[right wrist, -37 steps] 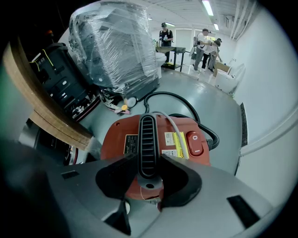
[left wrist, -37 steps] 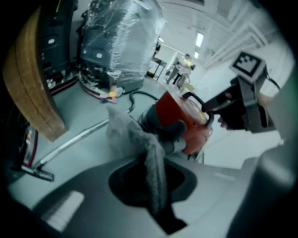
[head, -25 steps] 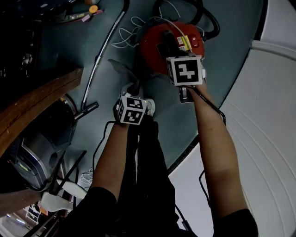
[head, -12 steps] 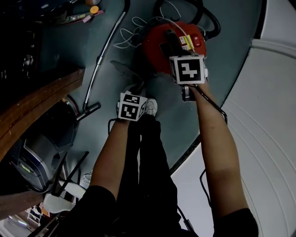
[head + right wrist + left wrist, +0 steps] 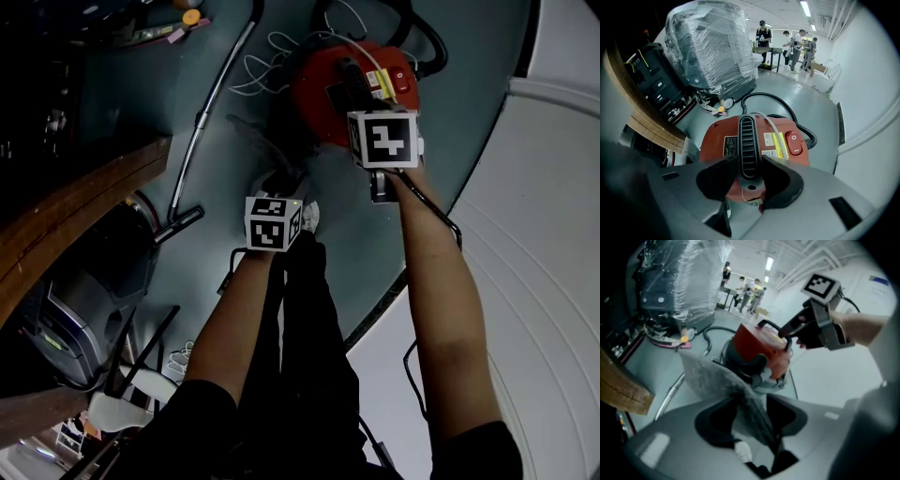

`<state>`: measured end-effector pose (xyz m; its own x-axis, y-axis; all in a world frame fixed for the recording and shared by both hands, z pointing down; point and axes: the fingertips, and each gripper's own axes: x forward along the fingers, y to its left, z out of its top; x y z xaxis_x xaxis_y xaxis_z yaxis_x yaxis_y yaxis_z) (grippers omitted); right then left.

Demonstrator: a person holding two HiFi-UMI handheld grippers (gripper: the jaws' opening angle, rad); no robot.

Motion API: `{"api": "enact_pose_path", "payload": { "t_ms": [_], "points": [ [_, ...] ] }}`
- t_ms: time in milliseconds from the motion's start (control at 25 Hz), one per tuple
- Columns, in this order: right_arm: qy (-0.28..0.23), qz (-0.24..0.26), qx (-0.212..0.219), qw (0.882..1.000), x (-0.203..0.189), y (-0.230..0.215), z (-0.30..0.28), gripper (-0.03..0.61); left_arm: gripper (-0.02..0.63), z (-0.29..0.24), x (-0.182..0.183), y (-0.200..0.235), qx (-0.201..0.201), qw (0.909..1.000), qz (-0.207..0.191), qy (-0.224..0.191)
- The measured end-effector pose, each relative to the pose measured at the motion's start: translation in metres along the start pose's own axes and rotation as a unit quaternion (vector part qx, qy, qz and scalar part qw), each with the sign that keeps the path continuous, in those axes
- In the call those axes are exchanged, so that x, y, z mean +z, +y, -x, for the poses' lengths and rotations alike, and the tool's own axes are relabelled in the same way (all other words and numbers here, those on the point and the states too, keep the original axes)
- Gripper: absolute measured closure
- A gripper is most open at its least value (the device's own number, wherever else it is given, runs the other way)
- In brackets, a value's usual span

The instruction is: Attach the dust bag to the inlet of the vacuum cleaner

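The red vacuum cleaner stands on the floor, its black handle on top. My right gripper is shut on that handle, one pad on each side. The grey dust bag hangs in front of the vacuum's dark inlet side. It runs down between the jaws of my left gripper. Those jaws have just been opening and stand wide apart, with the bag loose between them. In the head view the bag lies left of the vacuum, beyond the left marker cube.
A metal wand lies on the floor to the left, with white cable and black hose around the vacuum. A wooden table edge is at the left. A plastic-wrapped machine and people are farther back.
The left gripper's marker cube has rolled and shifted slightly right. The right gripper's marker cube stays over the vacuum cleaner, almost unmoved.
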<state>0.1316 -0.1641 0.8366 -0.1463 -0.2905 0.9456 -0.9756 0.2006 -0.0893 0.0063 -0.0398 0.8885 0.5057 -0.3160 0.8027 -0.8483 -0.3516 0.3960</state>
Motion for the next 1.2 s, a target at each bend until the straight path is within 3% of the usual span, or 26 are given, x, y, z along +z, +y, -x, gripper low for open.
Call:
{"api": "enact_pose_path", "payload": {
  "t_ms": [160, 240, 280, 360, 400, 440, 560, 720, 960, 1200],
  "points": [
    [-0.062, -0.011, -0.05, 0.997, 0.001, -0.003, 0.005, 0.426, 0.408, 0.024, 0.012, 0.007, 0.029, 0.999, -0.002, -0.034],
    [-0.102, -0.027, -0.074, 0.992, -0.003, -0.002, 0.014, 0.39, 0.424, 0.039, 0.025, 0.012, 0.046, 0.9973, 0.0, -0.057],
    [-0.119, -0.045, -0.078, 0.989, -0.007, -0.001, 0.022, 0.382, 0.444, 0.047, 0.033, 0.014, 0.054, 0.9963, 0.002, -0.067],
    [-0.153, -0.087, -0.078, 0.981, -0.013, 0.003, 0.044, 0.39, 0.574, 0.061, 0.05, 0.017, 0.069, 0.994, -0.001, -0.086],
    [-0.163, -0.102, -0.073, 0.979, -0.016, 0.006, 0.054, 0.466, 0.612, 0.067, 0.059, 0.018, 0.074, 0.9929, -0.007, -0.093],
    [-0.168, -0.114, -0.065, 0.977, -0.02, 0.01, 0.064, 0.578, 0.614, 0.072, 0.067, 0.017, 0.077, 0.9921, -0.014, -0.098],
    [-0.179, -0.137, -0.042, 0.973, -0.023, 0.021, 0.09, 0.58, 0.615, 0.087, 0.089, 0.006, 0.072, 0.9914, -0.03, -0.105],
    [-0.203, -0.156, -0.023, 0.966, -0.01, 0.034, 0.143, 0.58, 0.615, 0.124, 0.129, -0.032, 0.038, 0.9924, -0.048, -0.106],
    [-0.256, -0.143, -0.043, 0.955, 0.016, 0.041, 0.246, 0.58, 0.615, 0.199, 0.203, -0.102, 0.013, 0.9882, -0.085, -0.126],
    [-0.306, -0.14, -0.035, 0.941, 0.06, 0.059, 0.362, 0.58, 0.615, 0.299, 0.279, -0.169, -0.001, 0.9787, -0.113, -0.172]
  ]
}}
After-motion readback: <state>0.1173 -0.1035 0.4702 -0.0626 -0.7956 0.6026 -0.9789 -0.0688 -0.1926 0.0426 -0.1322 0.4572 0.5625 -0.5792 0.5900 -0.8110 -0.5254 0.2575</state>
